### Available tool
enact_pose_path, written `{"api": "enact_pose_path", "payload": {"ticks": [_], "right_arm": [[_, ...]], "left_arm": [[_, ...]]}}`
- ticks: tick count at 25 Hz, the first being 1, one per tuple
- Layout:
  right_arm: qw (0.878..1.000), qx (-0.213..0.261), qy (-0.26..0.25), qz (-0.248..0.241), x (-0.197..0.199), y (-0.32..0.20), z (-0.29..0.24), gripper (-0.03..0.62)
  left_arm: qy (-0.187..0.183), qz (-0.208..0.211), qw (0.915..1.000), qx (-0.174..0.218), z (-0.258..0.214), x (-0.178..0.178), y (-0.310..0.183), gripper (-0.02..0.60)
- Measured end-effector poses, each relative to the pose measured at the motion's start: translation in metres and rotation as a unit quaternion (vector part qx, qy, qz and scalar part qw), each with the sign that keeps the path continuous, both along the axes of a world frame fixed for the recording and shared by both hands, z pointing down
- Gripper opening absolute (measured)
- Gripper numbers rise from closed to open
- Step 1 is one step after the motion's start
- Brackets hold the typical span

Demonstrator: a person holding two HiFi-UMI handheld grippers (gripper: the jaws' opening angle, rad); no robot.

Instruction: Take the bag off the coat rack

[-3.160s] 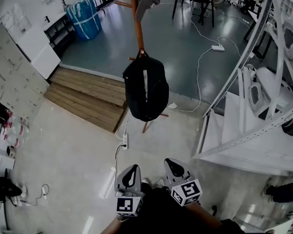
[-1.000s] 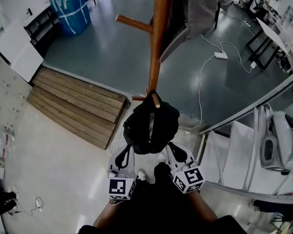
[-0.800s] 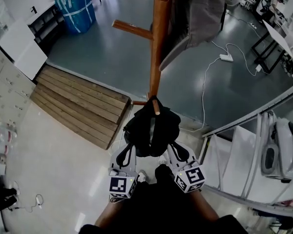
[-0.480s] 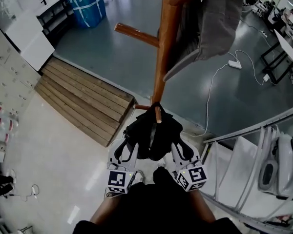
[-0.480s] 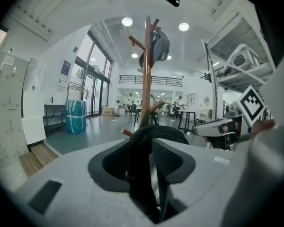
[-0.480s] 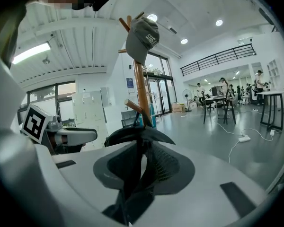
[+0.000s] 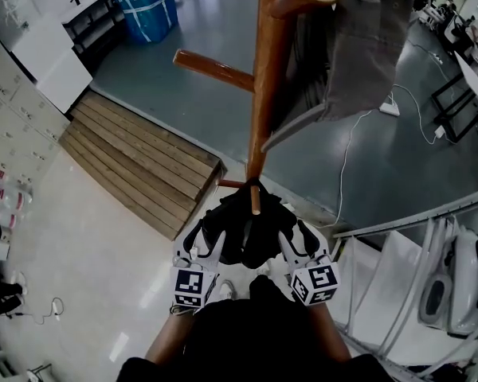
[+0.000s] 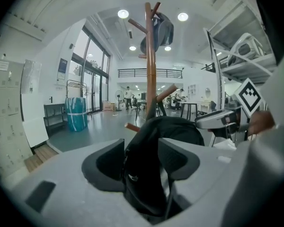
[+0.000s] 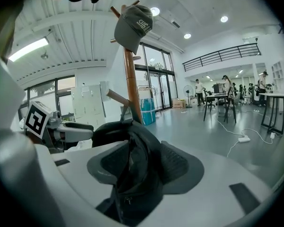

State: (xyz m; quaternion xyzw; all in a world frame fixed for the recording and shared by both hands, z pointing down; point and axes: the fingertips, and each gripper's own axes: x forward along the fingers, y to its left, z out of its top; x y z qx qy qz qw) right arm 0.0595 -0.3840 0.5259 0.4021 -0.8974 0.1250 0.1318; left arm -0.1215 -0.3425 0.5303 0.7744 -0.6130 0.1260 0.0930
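At the far left stands a blue wrapped barrel [image 7: 146,6], and nearer lies a low platform of wooden planks [image 7: 139,161] on the pale floor. The left gripper [image 7: 205,241] is raised at the left flank of the black fabric bag [image 7: 243,229]. In the left gripper view its jaws [image 8: 142,157] pinch a fold of the bag's dark cloth [image 8: 149,174], which fills the gap between the pads. The bag hangs low on the brown wooden coat rack [image 7: 269,78], its top loop over a short lower peg [image 7: 255,200], near the person and between the two grippers. The right gripper [image 7: 296,237] is at the bag's right flank. In the right gripper view its jaws [image 9: 139,167] are likewise clamped on bunched black fabric [image 9: 132,183]. High on the rack a grey cap [image 9: 134,27] sits on an upper peg. Far right, a white power strip [image 7: 389,108] lies on the grey floor, and white metal shelving [image 7: 430,269] stands at the near right.
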Motion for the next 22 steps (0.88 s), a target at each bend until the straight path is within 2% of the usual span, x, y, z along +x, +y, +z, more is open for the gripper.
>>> {"api": "enact_pose_path", "payload": {"ticks": [16,22], "right_arm": [[0.999,-0.032,0.024,-0.029,-0.011,-0.025,0.029,0.206],[0.999,-0.035,0.027,-0.027,-0.008,-0.031,0.033,0.204]], "left_arm": [[-0.013,0.008,0.9995,-0.027,0.018,-0.004,-0.03,0.239],[-0.01,-0.003,0.9995,-0.032,0.022,-0.005,-0.035,0.218]]}}
